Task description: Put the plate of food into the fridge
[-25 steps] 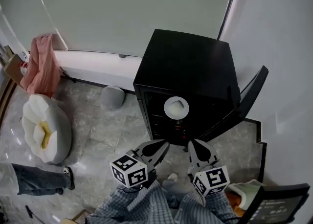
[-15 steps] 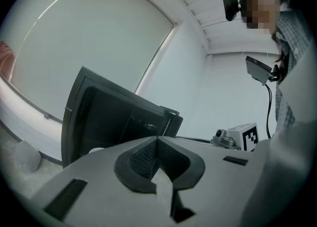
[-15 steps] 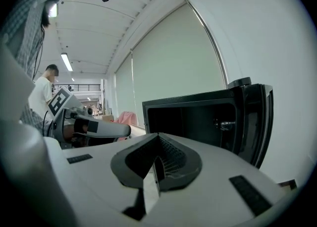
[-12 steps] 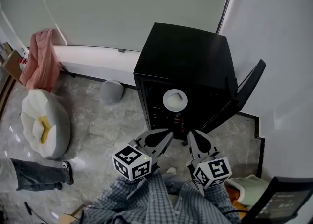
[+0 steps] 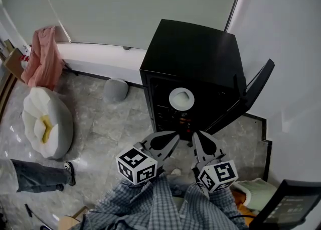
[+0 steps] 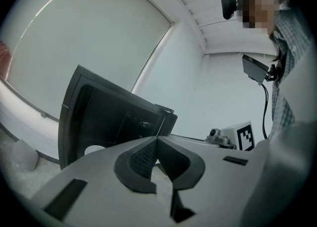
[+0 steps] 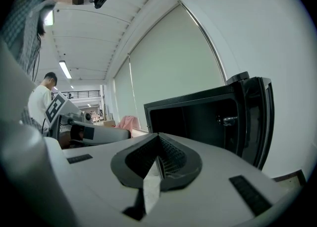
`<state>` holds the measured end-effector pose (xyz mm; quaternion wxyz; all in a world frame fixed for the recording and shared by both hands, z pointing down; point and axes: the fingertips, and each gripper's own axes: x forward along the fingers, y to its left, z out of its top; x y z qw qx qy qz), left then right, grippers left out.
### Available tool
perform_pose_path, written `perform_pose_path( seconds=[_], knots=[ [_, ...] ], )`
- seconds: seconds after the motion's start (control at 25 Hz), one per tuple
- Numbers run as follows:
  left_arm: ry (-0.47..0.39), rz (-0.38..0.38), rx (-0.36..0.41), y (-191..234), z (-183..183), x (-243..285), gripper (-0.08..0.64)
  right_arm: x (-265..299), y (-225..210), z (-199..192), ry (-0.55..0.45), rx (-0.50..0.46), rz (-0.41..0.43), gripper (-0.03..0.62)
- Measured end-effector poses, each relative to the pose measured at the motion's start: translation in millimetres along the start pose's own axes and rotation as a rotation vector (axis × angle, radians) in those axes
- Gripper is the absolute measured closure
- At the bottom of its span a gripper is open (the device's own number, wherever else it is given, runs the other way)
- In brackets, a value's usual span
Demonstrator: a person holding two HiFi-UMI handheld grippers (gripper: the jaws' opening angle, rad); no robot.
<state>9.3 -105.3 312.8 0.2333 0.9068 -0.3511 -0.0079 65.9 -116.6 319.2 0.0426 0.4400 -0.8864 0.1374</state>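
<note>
The black fridge (image 5: 190, 68) stands on the floor with its door (image 5: 251, 98) swung open to the right. A white plate (image 5: 181, 98) sits on a shelf inside it; the food on it is too small to make out. Both grippers hang just in front of the opening, below the plate and apart from it. My left gripper (image 5: 174, 135) is shut and empty, and its own view shows the jaws (image 6: 157, 139) meeting with the plate (image 6: 93, 149) far beyond. My right gripper (image 5: 196, 135) is also shut on nothing (image 7: 158, 137), facing the dark fridge interior (image 7: 198, 117).
A white cushion (image 5: 46, 126) and a pink cloth (image 5: 42, 58) lie at the left. A grey round object (image 5: 116, 89) sits beside the fridge. A person's leg (image 5: 35, 178) shows at lower left, a dark screen (image 5: 288, 206) at lower right. The wall is close on the right.
The view has shifted slightly. Both grippers stay shut in front of the fridge, and the plate rests on the same shelf.
</note>
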Motion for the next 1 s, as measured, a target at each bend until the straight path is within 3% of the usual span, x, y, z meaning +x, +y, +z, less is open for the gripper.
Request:
perform_pose_path(
  seconds=[0.56,1.0],
  knots=[
    [0.025,-0.019,-0.002,-3.8,-4.6,0.9,0.554,-5.3,-1.0,-8.4,0.016,0.03,0.008,0.584],
    [0.06,0.021,-0.013,8.4,-12.3,-2.6,0.554,-0.9,1.9,-20.2,0.047,0.046,0.016,0.584]
  ],
)
